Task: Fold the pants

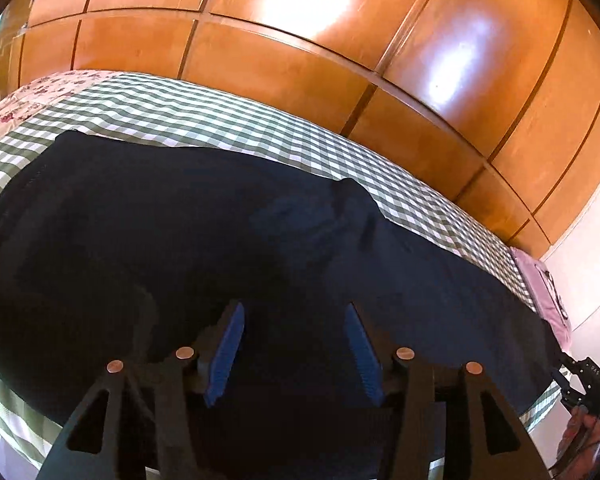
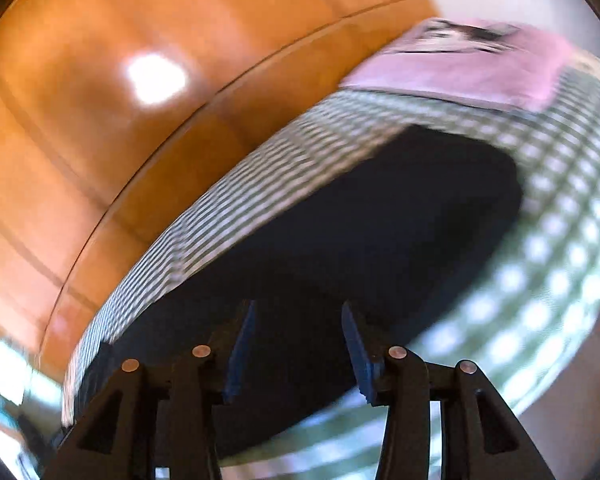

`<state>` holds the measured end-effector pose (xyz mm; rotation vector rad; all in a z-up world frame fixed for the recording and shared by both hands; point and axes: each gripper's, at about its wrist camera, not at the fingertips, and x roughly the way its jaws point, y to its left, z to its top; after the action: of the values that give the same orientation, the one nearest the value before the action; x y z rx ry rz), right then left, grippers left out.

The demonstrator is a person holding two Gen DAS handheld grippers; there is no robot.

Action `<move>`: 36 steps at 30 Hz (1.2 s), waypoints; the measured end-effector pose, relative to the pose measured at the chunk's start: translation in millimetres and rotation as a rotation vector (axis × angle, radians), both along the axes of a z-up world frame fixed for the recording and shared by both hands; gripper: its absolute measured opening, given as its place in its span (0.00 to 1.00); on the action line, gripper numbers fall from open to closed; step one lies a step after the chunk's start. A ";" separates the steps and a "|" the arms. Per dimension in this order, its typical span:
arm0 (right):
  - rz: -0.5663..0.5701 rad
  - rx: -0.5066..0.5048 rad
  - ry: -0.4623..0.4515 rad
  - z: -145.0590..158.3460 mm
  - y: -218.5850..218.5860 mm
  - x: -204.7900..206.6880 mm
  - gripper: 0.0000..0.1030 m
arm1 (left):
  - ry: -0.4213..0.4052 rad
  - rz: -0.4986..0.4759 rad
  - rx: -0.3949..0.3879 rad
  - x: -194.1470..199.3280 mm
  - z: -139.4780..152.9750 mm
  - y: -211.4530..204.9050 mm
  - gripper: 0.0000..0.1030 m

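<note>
Left wrist view: my left gripper (image 1: 294,354) is released, blue pads apart, nothing between them, dark fabric directly beneath. Right gripper (image 2: 298,350) likewise released and empty; its picture is smeared with blur. The navy pants (image 1: 220,248) lie spread on the checked bedspread (image 1: 228,120), under and ahead of both tongs, a raised wrinkle near the far edge. Pink cloth (image 1: 548,292) sits at the bed's end. Risk: closing on that wrinkle, or pinching bedspread along with the pants, would skew the fold.
</note>
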<state>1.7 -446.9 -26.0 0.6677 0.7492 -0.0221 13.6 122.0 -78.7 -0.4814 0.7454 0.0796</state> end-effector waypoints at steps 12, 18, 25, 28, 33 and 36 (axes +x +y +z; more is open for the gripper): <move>-0.235 0.141 -0.004 -31.2 -79.5 -7.2 0.66 | -0.013 -0.064 0.015 -3.0 4.2 -21.0 0.67; -0.239 0.191 -0.075 -38.4 -91.0 -3.9 0.59 | -0.008 -0.072 0.012 -2.5 2.4 -18.4 0.68; -0.255 0.287 -0.084 -46.0 -99.2 6.1 0.20 | 0.002 -0.078 0.019 -1.9 1.5 -18.8 0.68; -0.248 0.270 -0.113 -31.8 -94.3 -3.9 0.19 | 0.004 -0.076 0.016 -1.6 1.6 -18.4 0.68; -0.213 0.194 -0.156 7.1 -76.3 -3.2 0.18 | 0.010 -0.054 -0.019 -1.7 2.9 -12.3 0.68; -0.171 0.089 -0.184 41.3 -51.9 -2.4 0.17 | 0.008 -0.023 -0.034 -3.0 4.1 -6.7 0.68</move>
<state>-0.7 -498.8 15.3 0.8064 0.5168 -0.0834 10.6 115.3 -74.6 -0.5053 0.7616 0.0471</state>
